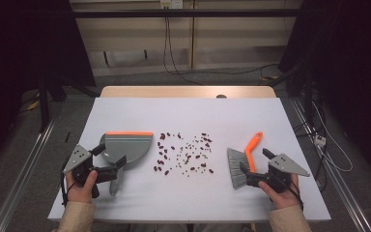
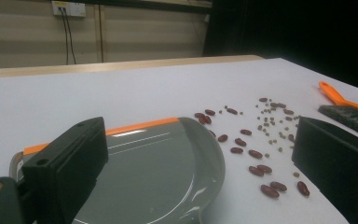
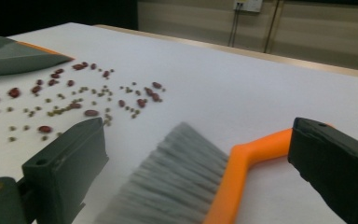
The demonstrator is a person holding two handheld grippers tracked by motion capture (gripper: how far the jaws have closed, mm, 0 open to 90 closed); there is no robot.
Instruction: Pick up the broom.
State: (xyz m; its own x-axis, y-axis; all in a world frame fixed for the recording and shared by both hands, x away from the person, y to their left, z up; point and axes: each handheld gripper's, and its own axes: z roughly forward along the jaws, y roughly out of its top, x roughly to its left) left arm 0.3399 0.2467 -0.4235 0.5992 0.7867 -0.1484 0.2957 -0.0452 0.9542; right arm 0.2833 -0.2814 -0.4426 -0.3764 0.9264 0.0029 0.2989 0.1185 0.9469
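Brush (image 1: 241, 162) lies on the white worktop (image 1: 188, 116) at approx 4 o'clock from the worktop's middle, grey bristles toward the person, orange handle running away to 12–1 o'clock. Dustpan (image 1: 125, 147) sits opposite, at approx 8 o'clock, orange lip on its far edge, grey handle pointing back to the person. Beans (image 1: 183, 152), red-brown plus small greenish bits, are scattered between the two, just beside the pan.

Right tool (image 1: 245, 175) has its jaws spread wide w/ the brush neck between them; in the right gripper view bristles (image 3: 177, 182) and orange neck sit in the gap, pads not pressing. Left tool (image 1: 118, 169) is likewise wide open, straddling the near end of the pan (image 2: 158, 172), no grip yet.

Handling, as a guess: brush looks light, hard plastic handle, smooth so maybe a bit slippery; bristles soft, will splay under load. Best hold is the orange neck just behind the bristle block, not the bristles. Pan looks light, stiff, glossy, so it may slide when beans are pushed at it; take it by the handle stub and keep the lip flat on the worktop. Beans are small, hard, will roll and skitter, so short gentle strokes toward 9 o'clock.
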